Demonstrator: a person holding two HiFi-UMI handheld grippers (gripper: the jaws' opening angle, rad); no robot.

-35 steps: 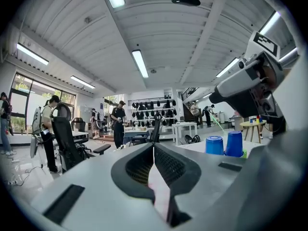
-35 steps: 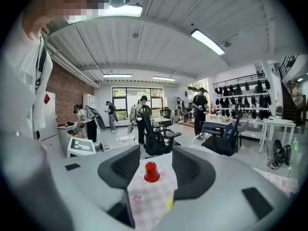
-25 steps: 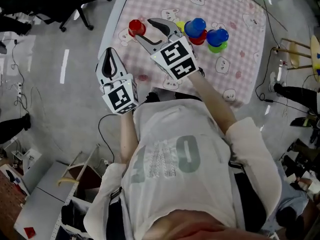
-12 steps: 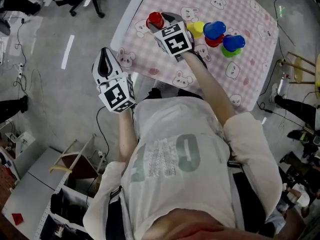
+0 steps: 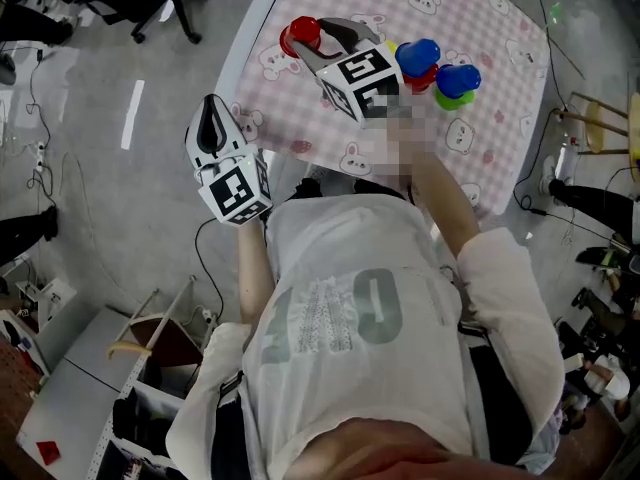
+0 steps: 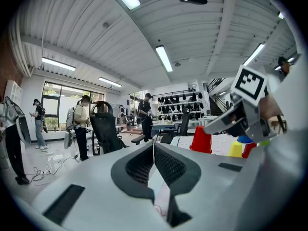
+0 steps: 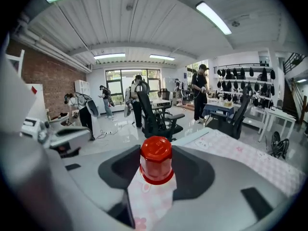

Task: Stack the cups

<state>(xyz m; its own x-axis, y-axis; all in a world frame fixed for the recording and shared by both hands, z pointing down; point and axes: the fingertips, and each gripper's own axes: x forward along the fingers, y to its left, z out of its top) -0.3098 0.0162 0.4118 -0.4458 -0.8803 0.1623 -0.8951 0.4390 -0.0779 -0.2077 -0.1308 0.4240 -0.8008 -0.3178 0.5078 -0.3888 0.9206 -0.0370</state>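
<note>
Red cup (image 7: 156, 165) between the right gripper's (image 5: 312, 40) jaws, by the worktop's left edge.
No readable label on it. It is glossy and stands upside down on the pink checked cloth (image 5: 480, 28), between wide, closing jaws. A blue-topped stack (image 5: 418, 56) stands to its right. The left gripper (image 5: 212, 118), jaws together, hangs off the worktop as a second ago.

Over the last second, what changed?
The right gripper moved forward to the red cup, which now stands between its jaws. They are closing but not yet pressing, so nothing is held. The left gripper stayed shut and idle, and the other cups stayed put.
</note>
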